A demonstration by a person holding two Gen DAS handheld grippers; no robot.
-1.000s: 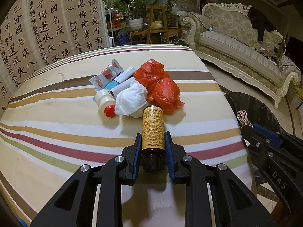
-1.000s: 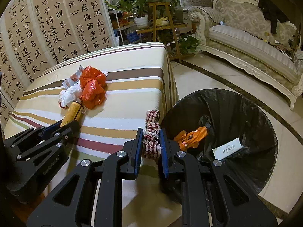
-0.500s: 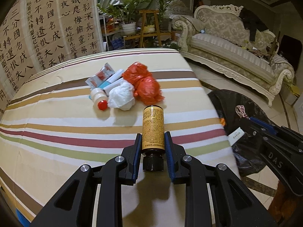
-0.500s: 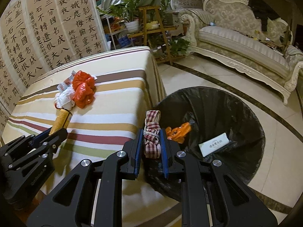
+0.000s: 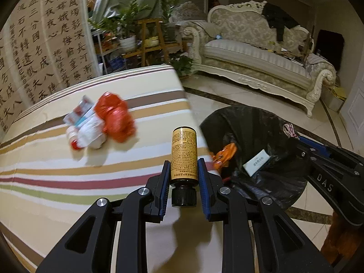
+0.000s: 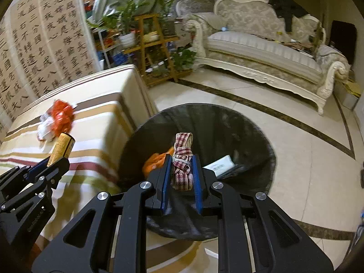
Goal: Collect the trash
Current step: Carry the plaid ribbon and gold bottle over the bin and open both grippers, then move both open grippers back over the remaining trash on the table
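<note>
Since a second ago both your views have swung right: the striped table (image 5: 68, 177) slid left and the black-lined trash bin (image 6: 227, 122) now fills the centre of the right view, where before it sat off to the side. The pile of leftover trash, with its red bag (image 5: 115, 119) and white bag (image 5: 92, 133), has moved far left on the table and is motion-blurred. The calligraphy wall panel (image 5: 45, 52) carries large Chinese characters. Your right gripper (image 6: 182, 173) shows "DAS" on its body in the left view and is clamped on a red-checked cloth bundle (image 6: 183, 159), held over the bin opening. Your left gripper (image 5: 183, 173) is clamped on the yellow bottle (image 5: 183, 153), black cap toward you, label print too small to read, at the table edge beside the bin. Both grippers pitch downward.
</note>
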